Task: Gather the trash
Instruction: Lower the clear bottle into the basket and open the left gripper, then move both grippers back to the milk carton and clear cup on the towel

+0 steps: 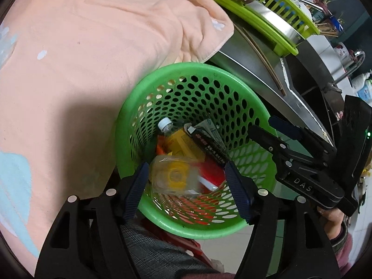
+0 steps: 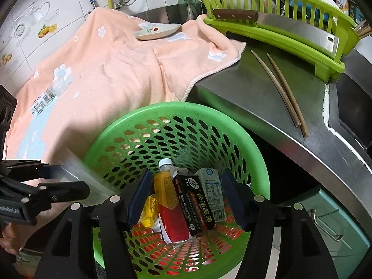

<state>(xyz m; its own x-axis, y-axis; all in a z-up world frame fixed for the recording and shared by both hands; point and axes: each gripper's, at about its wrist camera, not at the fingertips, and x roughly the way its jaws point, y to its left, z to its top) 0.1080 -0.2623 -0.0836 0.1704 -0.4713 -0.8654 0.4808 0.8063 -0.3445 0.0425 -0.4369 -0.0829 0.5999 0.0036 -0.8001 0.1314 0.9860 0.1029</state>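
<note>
Both grippers hang over the green perforated waste basket (image 2: 176,125), which stands below the front edge of the steel surface (image 2: 260,97). The left gripper (image 1: 186,186) has fingers parted, a clear plastic wrapper (image 1: 174,176) blurred between them, seemingly dropping free. The right gripper (image 2: 186,197) is likewise open and empty. Bottle (image 2: 166,165), cartons (image 2: 197,200) and yellow scrap (image 2: 150,211) already lie inside. Best practice: release well inside the rim, then lift straight out. Nearby: peach towel (image 2: 111,69), chopsticks (image 2: 279,93), cleaver (image 2: 290,28) in the drying rack (image 2: 267,39).
</note>
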